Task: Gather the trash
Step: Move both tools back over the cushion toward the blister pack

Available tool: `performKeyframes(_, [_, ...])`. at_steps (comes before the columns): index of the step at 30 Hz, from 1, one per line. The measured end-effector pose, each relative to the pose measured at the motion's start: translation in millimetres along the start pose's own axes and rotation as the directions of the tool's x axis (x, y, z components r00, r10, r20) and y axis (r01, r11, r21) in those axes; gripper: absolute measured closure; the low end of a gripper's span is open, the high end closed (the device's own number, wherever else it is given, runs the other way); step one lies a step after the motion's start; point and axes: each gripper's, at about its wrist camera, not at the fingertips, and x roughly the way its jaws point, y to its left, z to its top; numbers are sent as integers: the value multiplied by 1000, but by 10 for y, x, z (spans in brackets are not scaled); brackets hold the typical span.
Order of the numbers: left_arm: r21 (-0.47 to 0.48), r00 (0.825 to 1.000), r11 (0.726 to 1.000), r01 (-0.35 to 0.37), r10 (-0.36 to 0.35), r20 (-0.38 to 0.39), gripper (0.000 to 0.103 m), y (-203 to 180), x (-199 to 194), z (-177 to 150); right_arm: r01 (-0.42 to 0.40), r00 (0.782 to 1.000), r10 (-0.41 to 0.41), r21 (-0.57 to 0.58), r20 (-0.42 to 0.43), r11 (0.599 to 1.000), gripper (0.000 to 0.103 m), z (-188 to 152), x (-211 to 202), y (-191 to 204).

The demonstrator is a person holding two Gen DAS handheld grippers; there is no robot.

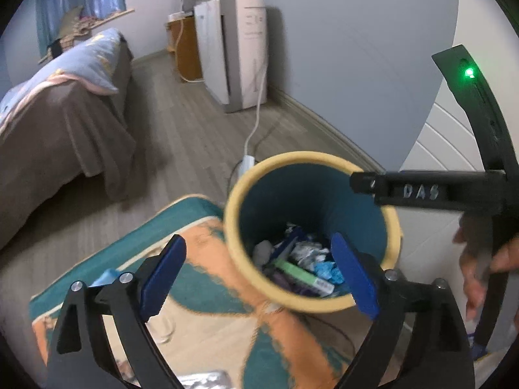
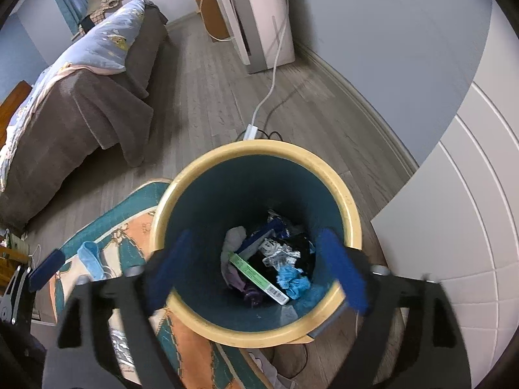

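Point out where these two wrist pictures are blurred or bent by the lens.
Left wrist view: the trash bin rim and the rug are smeared by motion; the bed stays fairly sharp; the baseboard curves from the fisheye lens. Right wrist view: the right gripper, with its blue pads, is blurred, while the trash inside the bin is crisp; the wall panel lines bow.

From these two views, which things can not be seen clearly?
- Bottom of the bin: right wrist view, covered by trash.
- Silver wrapper: left wrist view, cut by the lower edge.
- Light blue item on the rug: right wrist view, partly behind the right tool, blurred.
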Motion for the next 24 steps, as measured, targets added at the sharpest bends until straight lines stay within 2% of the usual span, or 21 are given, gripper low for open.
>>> performKeyframes(4, [-46, 999, 998, -39, 39, -15, 11, 285, -158, -130, -17, 1000, 18, -42, 4, 999, 7, 4, -8, 133])
performKeyframes(14, [-138, 985, 976, -170, 167, -32, 9, 1045, -636, -556, -24, 1000, 24, -137, -5, 990, 6, -51, -7, 485])
performKeyframes(19, [-237, 983, 954, -181, 175, -47, 9, 1331, -719, -796, -30, 999, 27, -193, -17, 981, 6, -104, 21, 713])
performKeyframes(24, [-257, 976, 941, -218, 209, -63, 9, 1493, -716, -959, -36, 999, 32, -279, -17, 960, 6, -177, 12, 982])
